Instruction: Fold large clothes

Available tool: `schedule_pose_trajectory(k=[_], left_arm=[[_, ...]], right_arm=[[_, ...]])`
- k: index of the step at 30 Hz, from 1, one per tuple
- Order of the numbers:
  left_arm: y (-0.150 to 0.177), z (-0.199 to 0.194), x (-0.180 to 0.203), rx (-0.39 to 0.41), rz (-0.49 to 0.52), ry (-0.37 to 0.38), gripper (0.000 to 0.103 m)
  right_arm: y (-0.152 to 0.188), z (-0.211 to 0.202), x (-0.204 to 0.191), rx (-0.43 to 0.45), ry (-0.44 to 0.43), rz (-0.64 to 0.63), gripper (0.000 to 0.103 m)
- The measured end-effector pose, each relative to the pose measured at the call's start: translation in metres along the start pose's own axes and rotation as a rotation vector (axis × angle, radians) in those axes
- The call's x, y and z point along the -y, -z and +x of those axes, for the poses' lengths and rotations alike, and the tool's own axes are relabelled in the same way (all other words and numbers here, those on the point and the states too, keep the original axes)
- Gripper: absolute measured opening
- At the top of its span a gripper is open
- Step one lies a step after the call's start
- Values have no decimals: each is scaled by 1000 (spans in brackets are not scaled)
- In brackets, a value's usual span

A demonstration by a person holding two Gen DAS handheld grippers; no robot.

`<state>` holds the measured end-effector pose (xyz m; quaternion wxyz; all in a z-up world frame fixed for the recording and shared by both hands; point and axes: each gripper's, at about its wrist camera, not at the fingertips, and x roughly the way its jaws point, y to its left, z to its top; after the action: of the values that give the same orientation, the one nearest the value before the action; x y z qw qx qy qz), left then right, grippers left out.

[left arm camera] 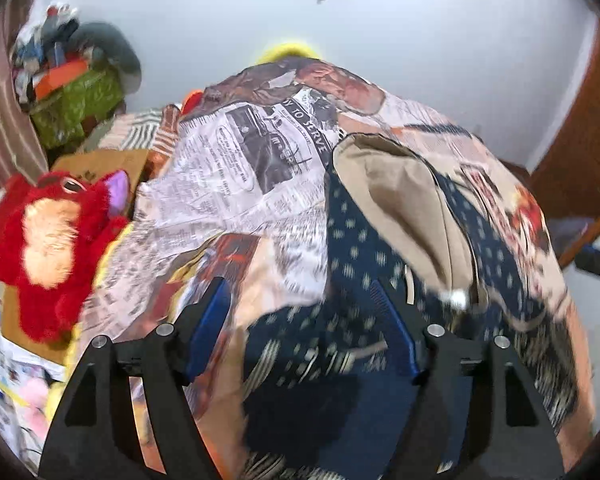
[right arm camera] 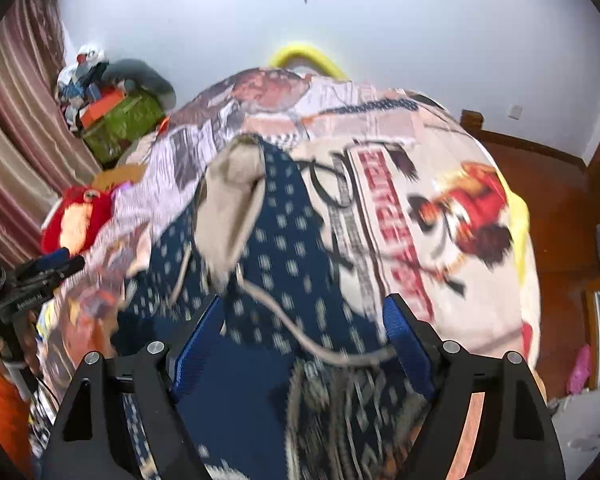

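Observation:
A large navy garment with pale dashes and a beige lining (left arm camera: 364, 264) lies bunched on a bed covered by a newspaper-print sheet (left arm camera: 236, 184). My left gripper (left arm camera: 304, 300) is open, its blue-padded fingers (left arm camera: 210, 316) spread wide over the navy cloth. In the right wrist view the same garment (right arm camera: 284, 248) runs down between the fingers of my right gripper (right arm camera: 304, 320), which is also open, with a beige cord (right arm camera: 300, 332) crossing between them. The left gripper (right arm camera: 56, 264) shows at the left edge of that view. Both views are blurred.
A red plush toy (left arm camera: 52, 240) sits at the bed's left side. A green box of clutter (left arm camera: 76, 104) stands by a striped curtain (right arm camera: 16, 128). A wooden wardrobe (right arm camera: 556, 208) and floor lie to the right. A white wall (left arm camera: 380, 40) is behind.

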<state>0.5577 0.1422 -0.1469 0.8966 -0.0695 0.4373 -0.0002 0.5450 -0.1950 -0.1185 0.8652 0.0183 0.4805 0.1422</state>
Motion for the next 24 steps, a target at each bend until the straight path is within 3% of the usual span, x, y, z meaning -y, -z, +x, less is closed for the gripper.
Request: schedule_pose_trajectory(k=[7, 11, 13, 15, 16, 18, 19, 20, 22, 24], left_arm=[[-27, 79, -6, -81, -109, 19, 72], [-29, 122, -4, -146, -162, 97, 72], [-29, 133, -1, -151, -186, 144, 71], [-32, 140, 4, -144, -188, 175, 69], [-33, 144, 8, -148, -184, 191, 66], [-34, 154, 15, -181, -197, 225, 46], [-34, 157, 18, -197, -208, 230, 44], [-33, 158, 22, -194, -214, 214, 42], [-31, 156, 32, -184, -179, 196, 27], [-31, 152, 38, -184, -152, 193, 14]], right_arm=[[-38, 83, 2, -65, -7, 59, 81], [-47, 129, 8, -88, -42, 124, 81], [-49, 154, 10, -110, -76, 163, 81], [-51, 165, 6, -91, -56, 152, 81], [-52, 166, 4, -75, -49, 139, 81], [-54, 170, -5, -53, -49, 100, 78], [-54, 171, -9, -45, -49, 82, 75], [-53, 171, -13, -39, -46, 62, 69], [-50, 171, -22, -31, -25, 10, 58], [-47, 169, -28, -28, -12, -28, 39]])
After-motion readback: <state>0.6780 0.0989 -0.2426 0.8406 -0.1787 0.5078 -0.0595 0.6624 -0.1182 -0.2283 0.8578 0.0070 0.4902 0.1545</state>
